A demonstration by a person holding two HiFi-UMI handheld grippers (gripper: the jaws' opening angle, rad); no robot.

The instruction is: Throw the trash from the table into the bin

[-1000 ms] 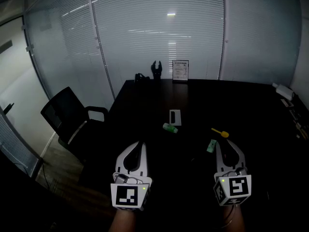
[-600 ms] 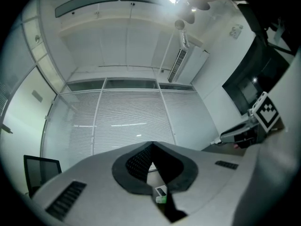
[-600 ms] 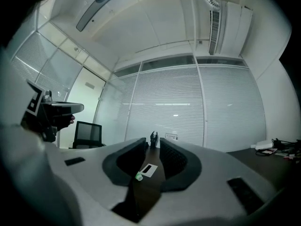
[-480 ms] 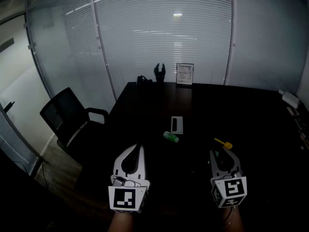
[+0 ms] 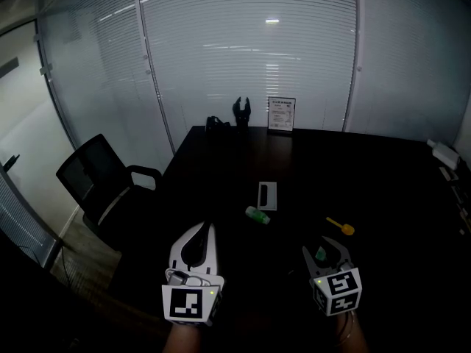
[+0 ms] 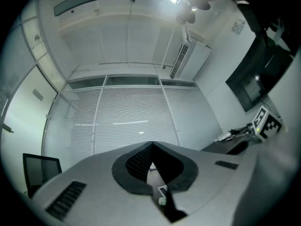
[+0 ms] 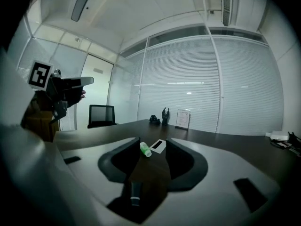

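Our right gripper (image 5: pixel 324 243) low over the bench (image 5: pixel 383 175)
Its fingers have just been opening, green scrap (image 5: pixel 321 253) loose between; our left gripper (image 5: pixel 208 226) clenched empty

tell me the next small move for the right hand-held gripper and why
Probably close it. The right hand-held gripper's jaws have just been opening and stand apart around the small green piece of trash on the dark table, not yet pressing on it.
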